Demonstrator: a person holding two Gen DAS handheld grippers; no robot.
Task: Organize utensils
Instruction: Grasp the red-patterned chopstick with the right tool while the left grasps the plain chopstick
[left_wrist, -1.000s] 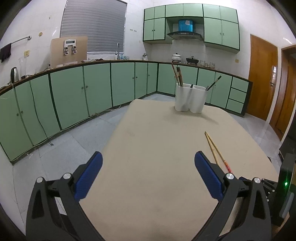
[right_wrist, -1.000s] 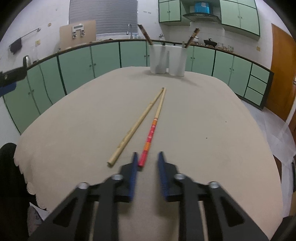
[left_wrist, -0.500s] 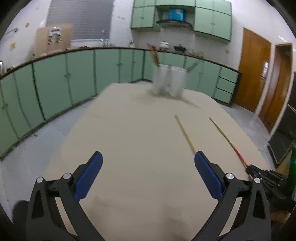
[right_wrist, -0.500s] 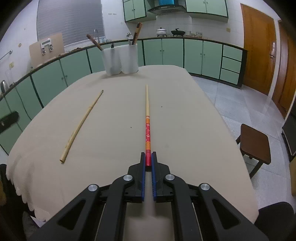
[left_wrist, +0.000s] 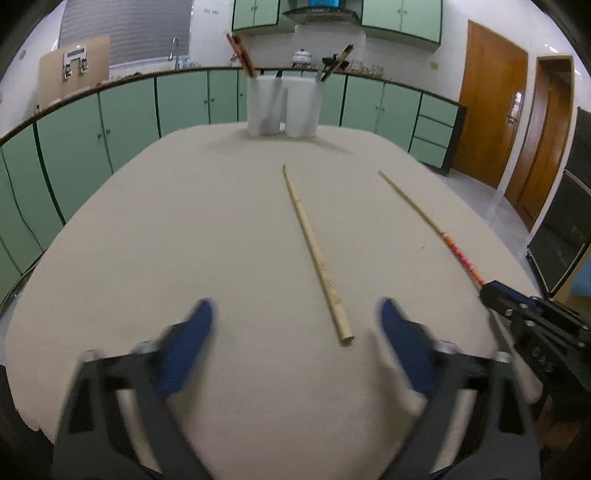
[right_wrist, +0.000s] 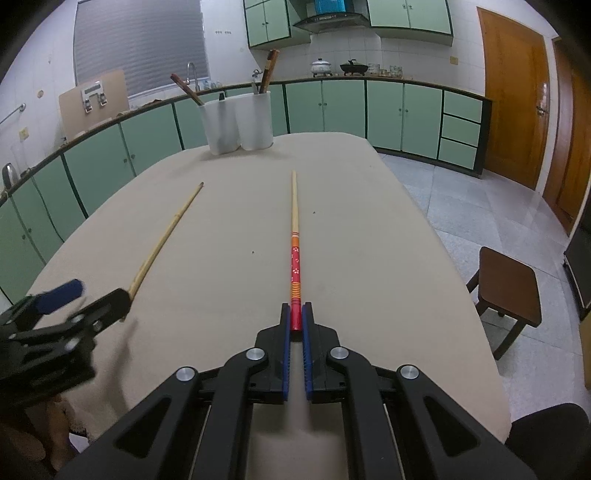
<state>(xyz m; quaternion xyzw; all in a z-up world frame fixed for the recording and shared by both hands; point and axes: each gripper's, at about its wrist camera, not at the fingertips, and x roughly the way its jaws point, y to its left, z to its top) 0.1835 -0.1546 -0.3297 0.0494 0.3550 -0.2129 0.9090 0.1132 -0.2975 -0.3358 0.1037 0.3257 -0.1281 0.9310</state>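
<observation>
**Right tool clamped on a red-ended chopstick; left tool spread wide over a plain one**

A kitchen with a long curved run of green cabinets (left_wrist: 184, 99) fills the background, and a wooden door (right_wrist: 513, 103) stands at the right. In front lies a large rounded counter (left_wrist: 184, 229) covered in beige cloth. A small brown stool (right_wrist: 508, 284) sits on the tiled floor just beside the counter's right edge.

At the far end of the counter stand two white holders (right_wrist: 240, 122), touching each other, with dark utensil handles sticking up out of them.

Two long chopsticks lie well apart on the cloth, both pointing roughly toward the holders. The red-patterned chopstick (right_wrist: 295, 254) has a pale far half and a red and orange near end. The plain wooden chopstick (left_wrist: 314, 251) lies to its left, flat on the cloth.

The right tool (right_wrist: 296, 325) has its blue-padded fingers closed tightly on the red near end of the patterned chopstick, low over the counter. The left tool (left_wrist: 295, 347) is motion-blurred, its fingers spread wide apart and holding nothing, with the near end of the plain chopstick lying between them.
</observation>
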